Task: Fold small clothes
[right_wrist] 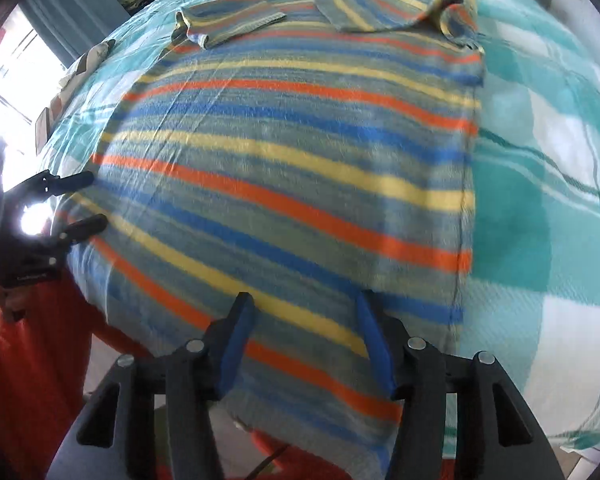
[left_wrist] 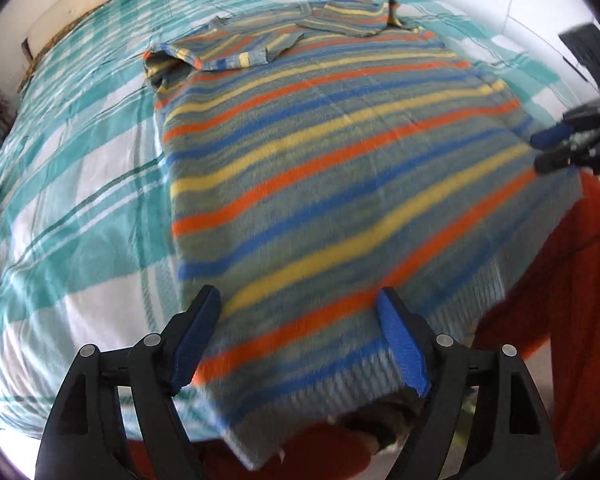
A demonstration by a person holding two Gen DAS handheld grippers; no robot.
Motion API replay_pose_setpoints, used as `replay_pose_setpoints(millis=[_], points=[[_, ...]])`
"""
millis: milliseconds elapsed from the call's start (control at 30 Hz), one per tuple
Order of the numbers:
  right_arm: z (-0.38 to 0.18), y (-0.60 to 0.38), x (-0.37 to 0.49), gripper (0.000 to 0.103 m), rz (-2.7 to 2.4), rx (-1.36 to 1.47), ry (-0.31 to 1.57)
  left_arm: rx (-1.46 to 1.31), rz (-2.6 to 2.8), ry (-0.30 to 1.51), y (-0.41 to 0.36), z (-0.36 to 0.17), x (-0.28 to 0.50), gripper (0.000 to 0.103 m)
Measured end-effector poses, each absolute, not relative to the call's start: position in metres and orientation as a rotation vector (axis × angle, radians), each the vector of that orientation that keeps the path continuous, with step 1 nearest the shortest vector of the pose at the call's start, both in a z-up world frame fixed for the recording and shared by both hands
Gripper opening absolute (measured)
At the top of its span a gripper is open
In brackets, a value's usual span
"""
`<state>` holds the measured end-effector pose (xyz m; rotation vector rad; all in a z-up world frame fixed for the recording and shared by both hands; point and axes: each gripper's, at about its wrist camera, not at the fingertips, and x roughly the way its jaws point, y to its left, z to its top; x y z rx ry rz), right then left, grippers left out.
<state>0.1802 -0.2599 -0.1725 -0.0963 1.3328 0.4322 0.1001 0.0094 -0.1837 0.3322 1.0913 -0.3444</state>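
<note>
Open left tongs (left_wrist: 300,344) over striped sweater (left_wrist: 320,152) on teal-checked bedspread (left_wrist: 80,200).

Showing black plastic linkage arms on the left gripper (left_wrist: 300,312) and right gripper (right_wrist: 306,316), carrying ribbed blue pads (left_wrist: 400,344), round silver pivot screws (left_wrist: 444,339).

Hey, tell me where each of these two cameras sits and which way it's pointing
Left wrist view: rides the left gripper, facing along the striped sweater toward its folded-in sleeves; own open blue-padded fingers show, right gripper at right.
Right wrist view: rides the right gripper, facing up the sweater from the hem; own open fingers show, left gripper at left.
Shared: the sweater, the teal plaid bedspread, each other's gripper.
</note>
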Motion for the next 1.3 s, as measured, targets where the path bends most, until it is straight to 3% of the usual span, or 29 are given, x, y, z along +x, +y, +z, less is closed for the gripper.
replay_pose_setpoints(millis=[100, 233, 333, 600, 667, 700, 733, 967, 1133, 1300], points=[[-0.135, -0.258, 0.18, 0.053, 0.447, -0.201, 1.367, 0.334, -0.307, 1.091, 0.028, -0.168, 0.079, 0.082], [-0.062, -0.232, 0.223, 0.053, 0.492, -0.384, 1.182, 0.167, -0.177, 1.045, 0.056, -0.136, 0.094, 0.082], [-0.044, -0.217, 0.279, 0.055, 0.521, -0.422, 1.064, 0.011, -0.087, 0.994, 0.08, -0.119, 0.111, 0.083], [-0.165, -0.176, 0.405, 0.054, 0.461, -0.392, 1.109, -0.08, 0.079, 1.018, 0.115, -0.125, 0.1, 0.083], [-0.176, -0.186, 0.413, 0.043, 0.417, -0.313, 1.103, -0.072, 0.107, 1.041, 0.122, -0.13, 0.093, 0.083], [-0.171, -0.194, 0.415, 0.011, 0.383, -0.266, 1.089, -0.075, 0.119, 1.047, 0.127, -0.132, 0.088, 0.083], [-0.162, -0.207, 0.417, 0.006, 0.35, -0.221, 1.074, -0.085, 0.129, 1.052, 0.132, -0.134, 0.085, 0.083], [-0.083, -0.409, 0.38, 0.006, -0.019, 0.168, 0.912, -0.201, 0.139, 1.065, 0.151, -0.139, 0.082, 0.083], [-0.108, -0.513, 0.338, 0.006, -0.213, 0.319, 0.971, -0.227, 0.057, 1.098, 0.132, -0.145, 0.101, 0.083], [-0.122, -0.538, 0.314, 0.006, -0.247, 0.503, 0.955, -0.149, 0.002, 1.087, 0.1, -0.137, 0.108, 0.083]])
